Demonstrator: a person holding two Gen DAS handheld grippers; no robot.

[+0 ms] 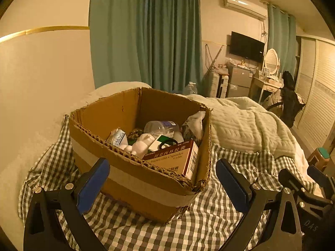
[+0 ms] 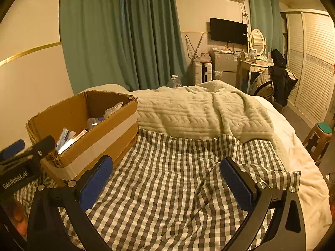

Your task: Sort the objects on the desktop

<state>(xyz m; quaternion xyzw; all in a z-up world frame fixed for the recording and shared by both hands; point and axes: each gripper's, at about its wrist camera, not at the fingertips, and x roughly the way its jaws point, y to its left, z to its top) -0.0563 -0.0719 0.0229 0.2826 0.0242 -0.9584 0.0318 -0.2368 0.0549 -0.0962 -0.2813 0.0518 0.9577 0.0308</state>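
An open cardboard box [image 1: 125,179] with a tape band stands on a checked cloth [image 1: 209,226] on the bed. It holds several items: a brown medicine carton [image 1: 173,159], a clear plastic jar [image 1: 161,127], a white figure [image 1: 142,144], small packets. My left gripper [image 1: 162,185] is open and empty, its fingers either side of the box's near corner. The box [image 2: 100,138] is at the left in the right wrist view. My right gripper [image 2: 166,183] is open and empty over bare checked cloth [image 2: 167,177]. The left gripper [image 2: 23,152] shows at the left edge.
A cream knitted blanket [image 2: 199,113] lies bunched behind the cloth. A wall runs along the left behind the box. A stool [image 2: 320,138] stands beside the bed on the right. Green curtains, a fridge and a dresser are far back.
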